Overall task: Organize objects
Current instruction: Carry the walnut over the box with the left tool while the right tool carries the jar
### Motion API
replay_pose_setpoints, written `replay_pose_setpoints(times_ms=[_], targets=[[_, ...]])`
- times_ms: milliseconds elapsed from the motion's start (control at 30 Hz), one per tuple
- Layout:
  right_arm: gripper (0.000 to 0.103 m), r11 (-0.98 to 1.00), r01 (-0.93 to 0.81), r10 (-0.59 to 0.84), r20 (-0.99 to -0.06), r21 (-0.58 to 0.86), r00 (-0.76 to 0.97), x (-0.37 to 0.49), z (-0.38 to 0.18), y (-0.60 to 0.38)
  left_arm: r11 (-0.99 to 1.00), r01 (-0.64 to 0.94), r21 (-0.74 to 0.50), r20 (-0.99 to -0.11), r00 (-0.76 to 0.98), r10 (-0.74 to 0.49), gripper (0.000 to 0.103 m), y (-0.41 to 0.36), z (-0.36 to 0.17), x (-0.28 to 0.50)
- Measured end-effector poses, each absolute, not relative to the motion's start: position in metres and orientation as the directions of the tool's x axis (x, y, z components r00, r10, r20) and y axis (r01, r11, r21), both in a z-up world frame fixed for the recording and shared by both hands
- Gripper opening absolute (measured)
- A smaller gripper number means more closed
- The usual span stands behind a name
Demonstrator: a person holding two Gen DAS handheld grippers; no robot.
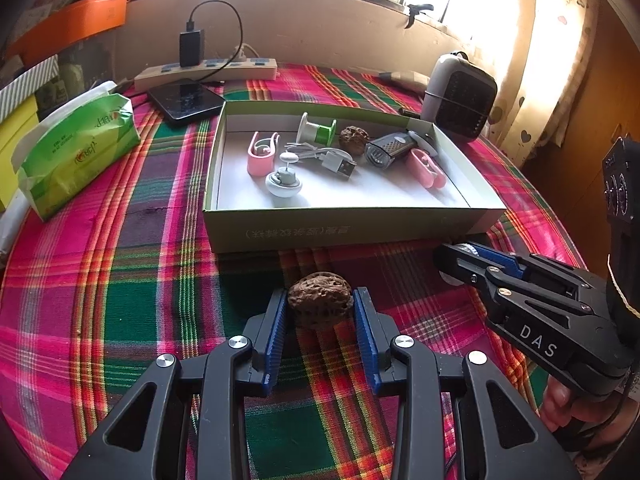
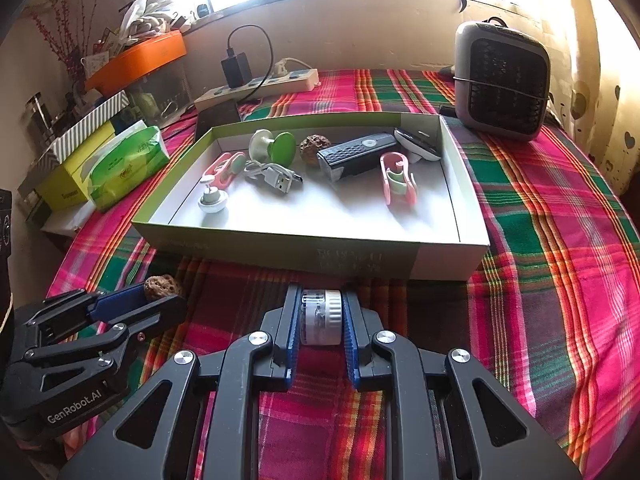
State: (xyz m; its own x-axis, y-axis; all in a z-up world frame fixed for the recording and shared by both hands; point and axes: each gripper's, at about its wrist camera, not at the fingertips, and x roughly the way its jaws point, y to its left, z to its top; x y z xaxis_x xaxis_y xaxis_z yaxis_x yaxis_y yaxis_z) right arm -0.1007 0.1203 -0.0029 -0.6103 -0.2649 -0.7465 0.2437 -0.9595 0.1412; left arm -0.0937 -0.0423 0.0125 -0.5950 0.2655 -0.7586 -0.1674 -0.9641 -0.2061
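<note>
The left gripper (image 1: pixel 320 312) clamps a wrinkled brown walnut (image 1: pixel 319 298) at frame centre; the right gripper (image 2: pixel 319 318) pinches a small white-capped clear cylinder (image 2: pixel 321 316). Both should rise above the near wall of the shallow green-edged cardboard box (image 2: pixel 312 246), whose bare front floor offers room.

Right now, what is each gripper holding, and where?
Left gripper pinches a walnut across its sides; right gripper clamps a small white cylinder by its ends.
</note>
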Motion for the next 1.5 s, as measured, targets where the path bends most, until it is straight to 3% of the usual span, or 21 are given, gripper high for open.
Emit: replay_pose_setpoints(times_ms=[1500], targets=[[0.02,-0.949,0.278,-0.301,-0.687,0.148,-0.662,-0.124,0.033,0.135,-0.963,-0.222,-0.152,-0.724,-0.638,0.261,0.031,-0.017,0.047,-0.124]])
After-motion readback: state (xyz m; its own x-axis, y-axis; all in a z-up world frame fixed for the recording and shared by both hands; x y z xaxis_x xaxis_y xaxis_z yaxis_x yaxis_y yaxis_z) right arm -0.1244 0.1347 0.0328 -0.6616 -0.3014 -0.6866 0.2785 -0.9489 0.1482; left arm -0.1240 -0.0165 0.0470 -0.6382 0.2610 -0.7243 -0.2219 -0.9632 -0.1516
